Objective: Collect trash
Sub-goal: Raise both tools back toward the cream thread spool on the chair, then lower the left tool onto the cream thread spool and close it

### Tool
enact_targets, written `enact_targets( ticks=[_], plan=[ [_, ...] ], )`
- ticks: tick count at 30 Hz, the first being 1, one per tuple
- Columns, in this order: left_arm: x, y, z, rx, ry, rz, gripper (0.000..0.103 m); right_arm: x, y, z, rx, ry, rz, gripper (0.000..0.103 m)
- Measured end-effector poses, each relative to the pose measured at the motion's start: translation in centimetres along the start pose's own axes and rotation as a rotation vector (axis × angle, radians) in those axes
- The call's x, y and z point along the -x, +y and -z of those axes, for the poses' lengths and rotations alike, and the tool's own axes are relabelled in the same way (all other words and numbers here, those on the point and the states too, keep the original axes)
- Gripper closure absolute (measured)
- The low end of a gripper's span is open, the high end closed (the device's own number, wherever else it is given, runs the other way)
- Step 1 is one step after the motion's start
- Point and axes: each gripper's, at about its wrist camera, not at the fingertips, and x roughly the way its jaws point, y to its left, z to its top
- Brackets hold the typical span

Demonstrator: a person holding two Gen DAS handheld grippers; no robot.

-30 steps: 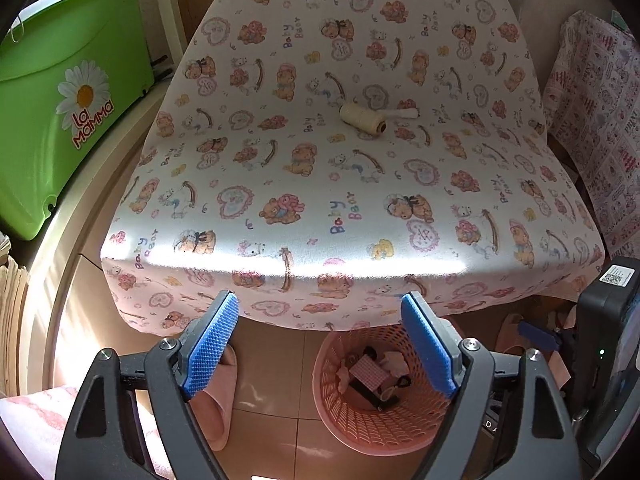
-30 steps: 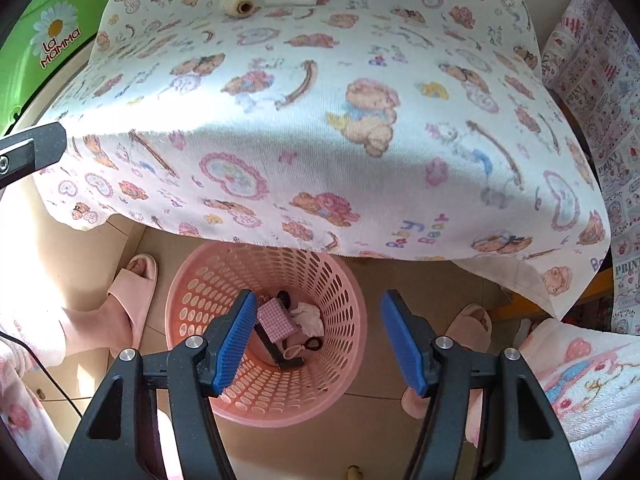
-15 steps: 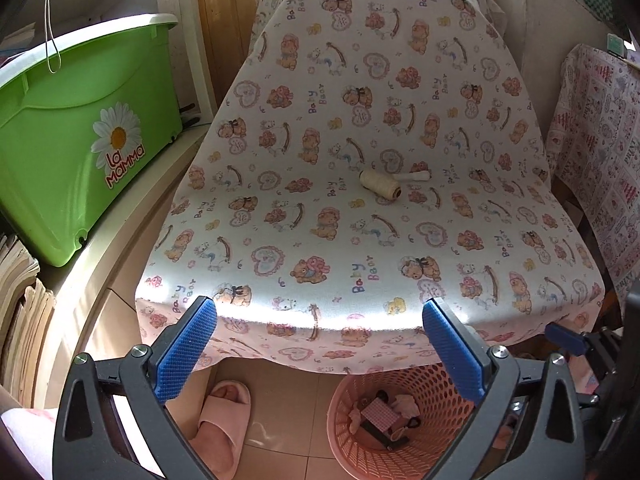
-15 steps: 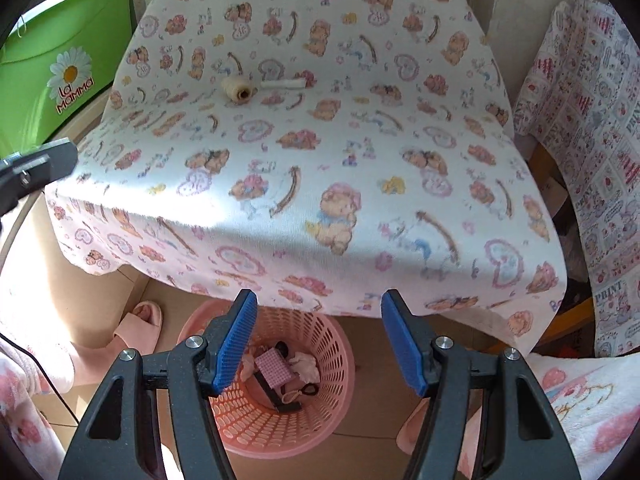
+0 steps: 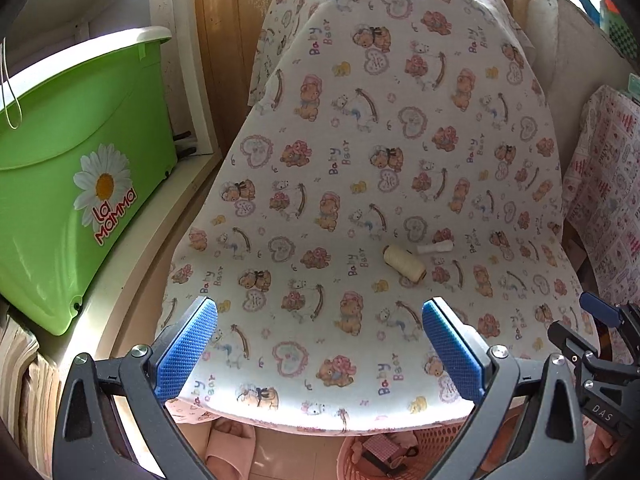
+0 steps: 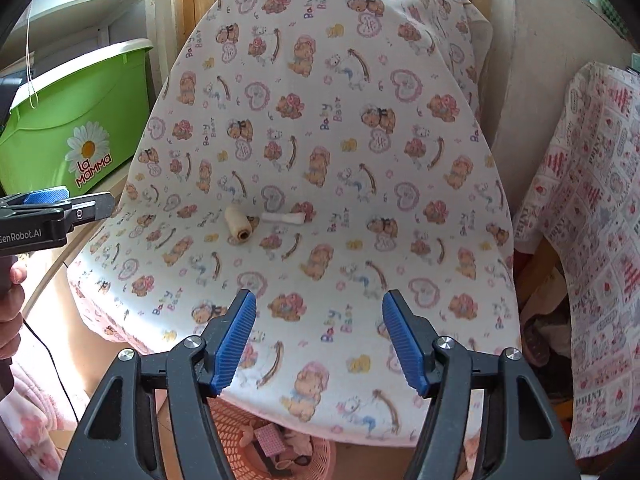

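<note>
1. The left gripper (image 5: 320,354) hangs with its jaws spread wide and nothing between them, low in the frame over the near edge of the printed cloth (image 5: 360,160).
2. The right gripper (image 6: 319,344) is likewise parted and empty, its blue pads (image 6: 236,340) over the cloth's near hem.
3. The cream thread spool (image 5: 404,263) lies on its side on the cloth, in the middle right of the left wrist view, above and right of the left gripper's centre line.
4. Just beside it, toward the right, lies a small white roll (image 5: 436,247); the two look close but apart.
5. In the right wrist view, the spool (image 6: 238,225) sits left of centre, above the left pad, its long axis running roughly up and down the frame; the roll (image 6: 285,218) lies crosswise.
6. The pink basket (image 6: 320,456) shows under the cloth at the bottom edge, already holding scraps.
7. Neither gripper is clearly nearer; each needs to go forward, the left one veering right, the right one veering left.
</note>
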Motion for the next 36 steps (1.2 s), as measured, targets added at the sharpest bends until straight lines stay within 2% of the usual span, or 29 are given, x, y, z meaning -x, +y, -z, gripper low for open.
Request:
enact_targets(
  ticks=[5,8,10,13,22,24,26,30,32,36],
  plan=[
    [-2.1,0.9,0.2,0.029,0.021,0.005,0.001,-1.7,-1.0,-2.2,0.073,-0.018,0.001,0.034],
    [-4.0,1.3,1.1,0.023,0.056,-0.014,0.001,-3.4,-1.9,-2.5,0.039,0.014,-0.037,0.034],
    [-5.4,1.7,1.3,0.043,0.107,-0.010,0.001,-4.5,-2.3,-2.3,0.008,0.029,-0.025,0.034],
    [-7.1,2.5,0.6,0.114,0.174,0.056,0.001,-5.9,-2.8,-2.5,-0.056,0.066,-0.038,0.034],
    [-9.1,1.5,-1.5,0.229,0.187,0.151,0.002,-8.7,-2.7,-2.9,-0.107,0.115,-0.038,0.034],
    [-9.6,0.9,-1.9,0.255,0.197,0.173,0.004,-9.1,-2.5,-2.9,-0.102,0.120,-0.033,0.034],
    [-10.0,0.2,-2.4,0.264,0.195,0.173,0.012,-9.2,-2.2,-2.8,-0.084,0.123,-0.021,0.034],
    [-10.8,-1.7,-3.1,0.241,0.184,0.140,0.022,-9.5,-1.8,-2.7,-0.070,0.129,-0.020,0.034],
    [-11.2,-2.7,-3.3,0.213,0.181,0.125,0.032,-9.4,-1.8,-2.7,-0.068,0.128,-0.018,0.034],
    [-11.9,-4.3,-4.0,0.146,0.172,0.118,0.035,-9.2,-2.0,-2.9,-0.077,0.126,-0.018,0.034]
  ],
)
